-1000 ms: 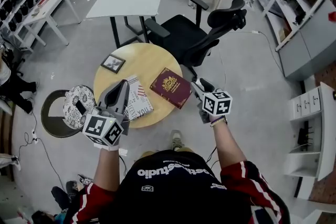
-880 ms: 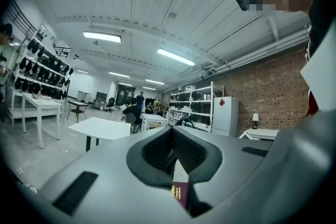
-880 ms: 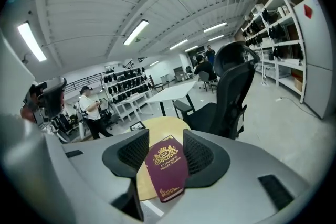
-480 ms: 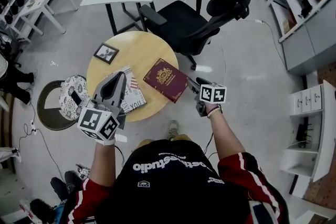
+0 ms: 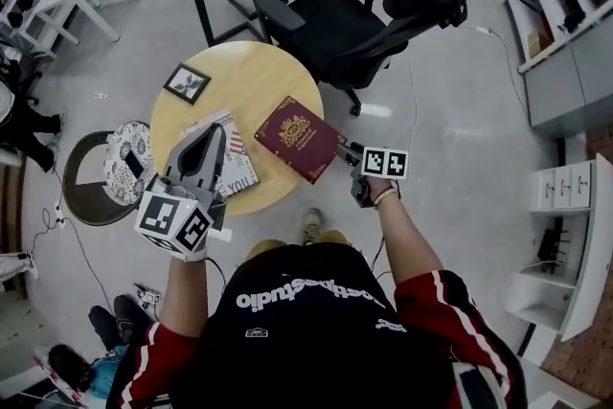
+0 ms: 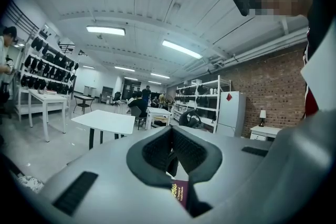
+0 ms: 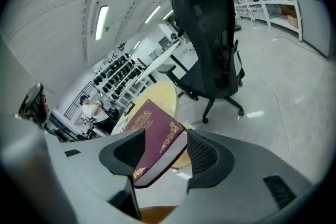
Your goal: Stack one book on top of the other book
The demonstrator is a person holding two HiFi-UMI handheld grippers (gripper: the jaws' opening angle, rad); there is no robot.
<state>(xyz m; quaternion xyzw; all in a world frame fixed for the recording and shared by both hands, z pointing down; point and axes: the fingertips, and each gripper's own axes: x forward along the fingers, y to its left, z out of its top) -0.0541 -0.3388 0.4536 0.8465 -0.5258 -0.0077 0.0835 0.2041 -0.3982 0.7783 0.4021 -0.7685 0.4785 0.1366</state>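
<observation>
widening around maroon book (image 5: 299, 137), right gripper (image 5: 347, 153)

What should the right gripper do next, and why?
Probably ease forward a little, then close. The right gripper's jaws have just been opening and now straddle the maroon book's near corner, which overhangs the round table, without pressing on it.

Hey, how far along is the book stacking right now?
Done: nothing; the maroon book and the patterned book lie side by side on the round table, unstacked. In hand: the right tool, jaws just opening, has the maroon book's near corner between them, not gripped; the left tool, shut and empty, hovers by the patterned book. Left: grip, lift, set one on the other.
</observation>
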